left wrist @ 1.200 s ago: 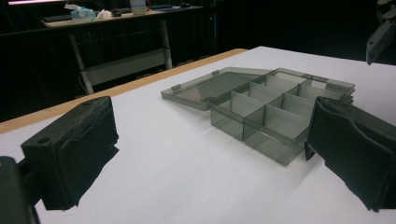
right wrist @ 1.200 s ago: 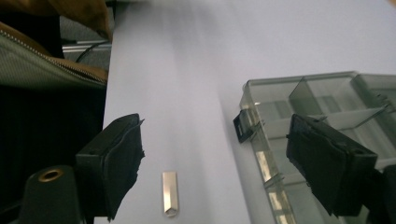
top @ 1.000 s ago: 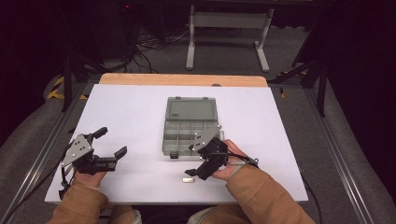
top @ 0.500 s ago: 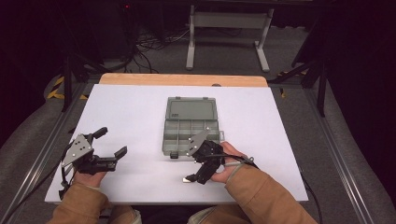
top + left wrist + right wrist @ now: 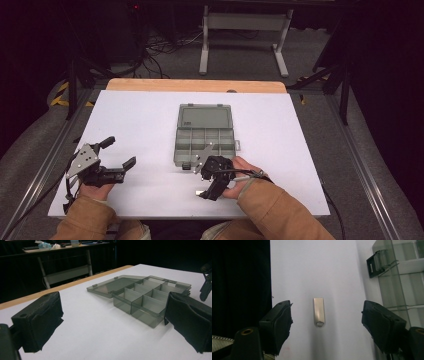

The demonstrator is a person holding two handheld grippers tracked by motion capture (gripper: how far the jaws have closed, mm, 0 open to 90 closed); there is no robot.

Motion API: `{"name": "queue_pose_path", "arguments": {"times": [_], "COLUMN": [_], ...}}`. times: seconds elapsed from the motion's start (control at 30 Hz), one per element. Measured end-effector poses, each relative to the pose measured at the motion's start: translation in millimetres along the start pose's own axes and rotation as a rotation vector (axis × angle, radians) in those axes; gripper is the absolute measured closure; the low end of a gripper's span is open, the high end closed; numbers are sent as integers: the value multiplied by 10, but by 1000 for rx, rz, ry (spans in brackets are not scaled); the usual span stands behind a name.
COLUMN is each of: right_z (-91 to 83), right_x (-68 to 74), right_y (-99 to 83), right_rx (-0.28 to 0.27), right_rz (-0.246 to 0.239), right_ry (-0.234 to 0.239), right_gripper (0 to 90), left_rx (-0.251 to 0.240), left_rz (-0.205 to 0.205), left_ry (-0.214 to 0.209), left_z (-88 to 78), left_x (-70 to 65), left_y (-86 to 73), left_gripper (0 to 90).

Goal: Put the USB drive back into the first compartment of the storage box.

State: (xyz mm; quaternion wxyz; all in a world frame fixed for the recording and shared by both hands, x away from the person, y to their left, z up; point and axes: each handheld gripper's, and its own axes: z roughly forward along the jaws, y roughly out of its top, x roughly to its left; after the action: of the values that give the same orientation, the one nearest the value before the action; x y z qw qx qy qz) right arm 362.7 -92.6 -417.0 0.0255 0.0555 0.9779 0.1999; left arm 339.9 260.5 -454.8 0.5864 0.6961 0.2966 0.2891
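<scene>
Table (image 5: 145, 120) first, since it's the biggest thing here: white top with a wooden strip along the far edge. No brand, label or writing readable anywhere, fwiw.

Next down is one box (image 5: 205, 135), smoky clear plastic, sitting about mid-table with its lid flipped open flat toward the far side. I count roughly eight compartments in two rows, and every one I can see into looks empty. The left gripper view shows the same box (image 5: 147, 300) from the side, dividers and all. One black latch (image 5: 375, 263) sticks out at its near edge.

Two grippers. The left gripper (image 5: 120, 152) is held over the near left part of the table, well apart from the box, jaws spread wide with nothing between them. The right gripper (image 5: 202, 192) is tipped down at the near edge, just in front of the box. Its jaws have just been closing a bit but still stand well open.

Smallest: one little metal clip (image 5: 319, 312), lying flat on the table right between those right jaws, neither pad touching it.
</scene>
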Motion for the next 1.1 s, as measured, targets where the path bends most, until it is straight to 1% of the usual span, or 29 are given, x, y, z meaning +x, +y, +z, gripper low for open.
{"name": "queue_pose_path", "arguments": {"times": [0.1, 0.2, 0.23, 0.27, 0.3, 0.33, 0.37, 0.43, 0.47, 0.63, 0.67, 0.7, 0.77, 0.8, 0.83, 0.87, 0.93, 1.03, 1.1], "right_z": [33, 56, 66, 76, 82, 99, 110, 135, 146, 206, 216, 216, 237, 253, 258, 263, 271, 303, 312], "right_x": [9, 20, 19, 17, 26, 21, 27, 32, 41, 58, 57, 57, 66, 62, 55, 61, 60, 70, 77], "right_y": [6, 3, -1, -4, -8, -13, -17, -24, -27, -47, -49, -49, -53, -53, -55, -56, -56, -58, -58], "right_rx": [12, 5, 4, 0, 0, -4, -1, 1, 1, 3, 7, 7, 20, 11, 15, 18, 22, 29, 28], "right_rz": [2, 4, 0, -6, 0, -7, -2, -5, -3, -24, -25, -25, -23, -28, -38, -31, -37, -56, -50], "right_ry": [2, 4, -4, 0, 0, -7, -4, -5, 4, -1, 6, 6, 6, -2, 2, 9, 4, -4, -10], "right_gripper": [252, 265, 272, 277, 286, 297, 304, 332, 349, 402, 420, 420, 464, 480, 497, 512, 526, 595, 612], "left_rx": [0, -1, 0, 0, 0, -1, -1, -1, -1, -2, -2, -2, -5, -4, -3, -5, -5, -5, -5], "left_rz": [0, 0, 1, 0, 0, 1, 0, 0, 1, 1, 1, 1, 2, 2, 2, 3, 3, 3, 3], "left_ry": [0, 1, 0, 0, 0, 0, 0, 0, 0, 2, 3, 3, 1, 1, 3, 2, 2, 2, 3], "left_z": [-1, -1, -1, -1, -1, -2, -1, -2, -1, -1, -1, -1, -1, -1, -2, -1, -1, -2, -2], "left_x": [0, 0, 0, 0, 0, 0, 0, 1, 1, -1, -1, -1, 0, 0, 0, 0, 1, 1, 1], "left_y": [0, 0, 0, -1, -1, -1, -1, -1, -1, -1, -1, -1, -2, -2, -1, -2, -2, -2, -2], "left_gripper": [25, 25, 26, 25, 25, 25, 25, 26, 26, 26, 26, 26, 26, 25, 25, 26, 26, 25, 25]}}
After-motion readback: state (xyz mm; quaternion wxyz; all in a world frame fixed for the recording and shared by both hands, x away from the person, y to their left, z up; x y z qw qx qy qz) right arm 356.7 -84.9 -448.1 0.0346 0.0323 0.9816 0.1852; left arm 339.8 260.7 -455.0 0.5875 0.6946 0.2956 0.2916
